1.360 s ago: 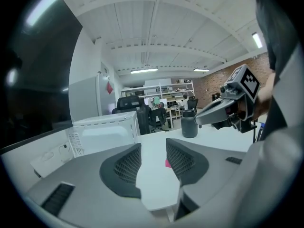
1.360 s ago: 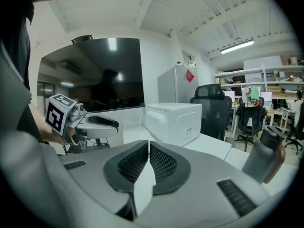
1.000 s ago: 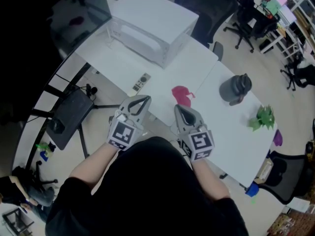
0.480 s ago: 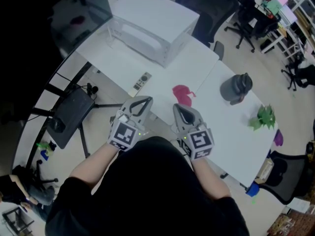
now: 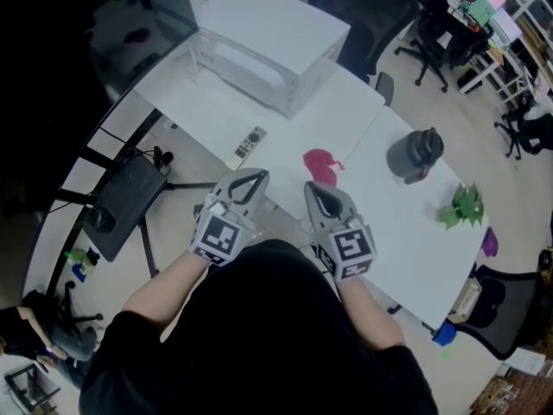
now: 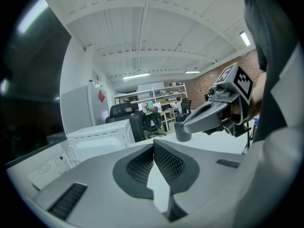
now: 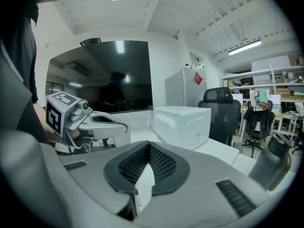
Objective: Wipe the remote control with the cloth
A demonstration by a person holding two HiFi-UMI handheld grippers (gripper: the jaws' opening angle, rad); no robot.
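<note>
A pale remote control [image 5: 249, 143] lies on the white table [image 5: 346, 111], near its front edge. To its right lies a crumpled pink cloth [image 5: 320, 164]. My left gripper [image 5: 256, 174] hovers just short of the remote, its jaws shut with nothing between them. My right gripper [image 5: 309, 186] hangs beside it, just short of the cloth, also shut and empty. In the left gripper view the left gripper [image 6: 153, 144] has its mesh pads meeting at the tip; the right gripper [image 7: 148, 145] shows the same in its own view. Neither gripper view shows the remote or the cloth.
A white microwave [image 5: 268, 50] stands at the back of the table, with a dark monitor [image 5: 130, 24] to its left. A dark bottle [image 5: 415, 156] and a green plant [image 5: 465, 206] stand to the right. Office chairs fill the room beyond.
</note>
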